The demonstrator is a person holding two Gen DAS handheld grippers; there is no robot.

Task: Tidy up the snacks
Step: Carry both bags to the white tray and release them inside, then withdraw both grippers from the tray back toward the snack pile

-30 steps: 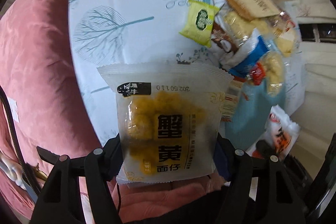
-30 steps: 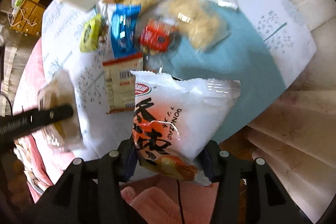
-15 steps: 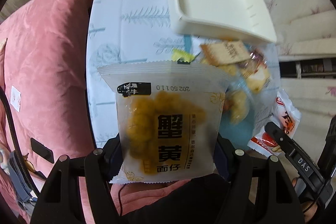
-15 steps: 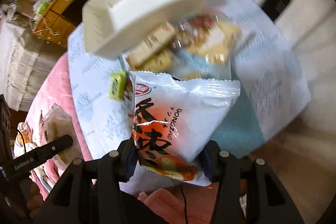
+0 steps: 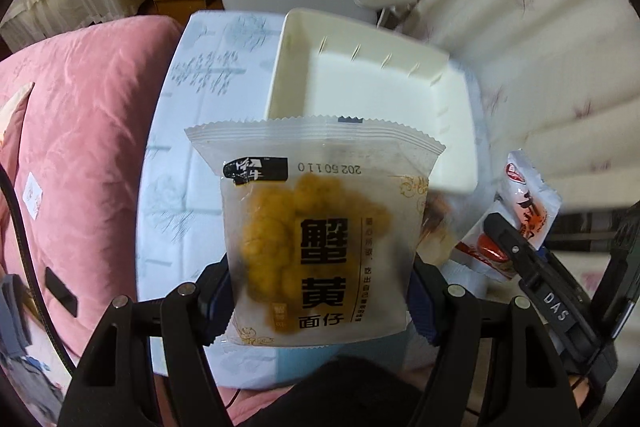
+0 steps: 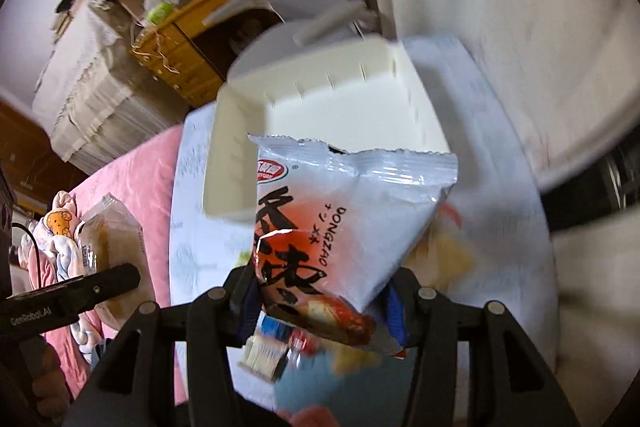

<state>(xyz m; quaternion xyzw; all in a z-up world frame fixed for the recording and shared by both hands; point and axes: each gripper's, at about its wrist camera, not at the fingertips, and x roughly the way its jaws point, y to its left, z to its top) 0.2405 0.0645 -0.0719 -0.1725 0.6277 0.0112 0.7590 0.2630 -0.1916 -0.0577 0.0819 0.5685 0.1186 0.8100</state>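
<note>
The left gripper (image 5: 320,303) is clamped on a frosted packet of yellow puffed snacks (image 5: 316,235), held up over the table's (image 5: 208,99) near edge. The right gripper (image 6: 322,301) pinches a white and orange snack bag (image 6: 344,227) in front of the empty cream tray (image 6: 352,107), which sits toward the table's far edge.

Yellow-snack packet (image 5: 316,239) between left gripper (image 5: 320,291) jaws, above white tray (image 5: 448,131).
</note>
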